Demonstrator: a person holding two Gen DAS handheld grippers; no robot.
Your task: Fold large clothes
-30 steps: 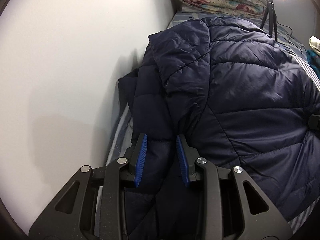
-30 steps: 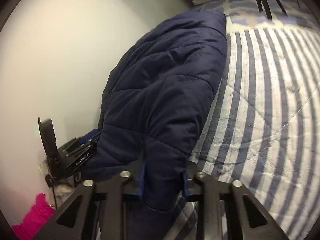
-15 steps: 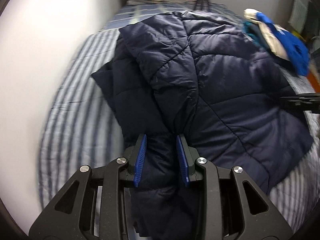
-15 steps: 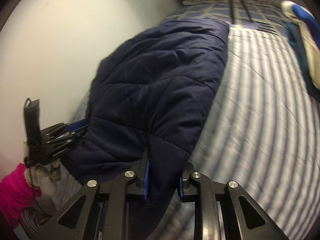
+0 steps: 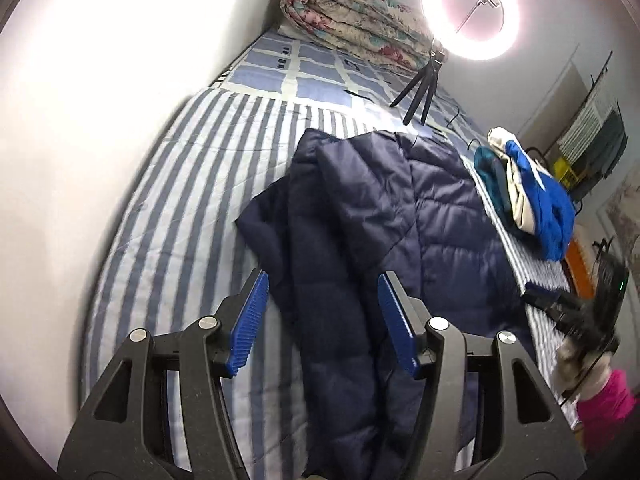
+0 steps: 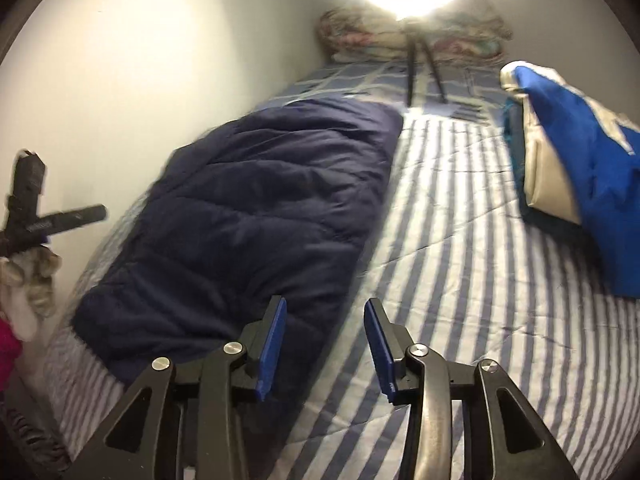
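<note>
Beside jacket (image 5: pixel 384 220): clothes pile (image 5: pixel 524 196), tripod (image 5: pixel 420 88).

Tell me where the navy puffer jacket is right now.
The navy puffer jacket lies on the striped bedspread, left of centre in the right wrist view, beside the wall, with the blue clothes pile to its right.

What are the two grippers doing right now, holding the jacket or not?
Left gripper: fingers opening, navy jacket seen between them, not pinched.
Right gripper: fingers opening, holding nothing.
</note>
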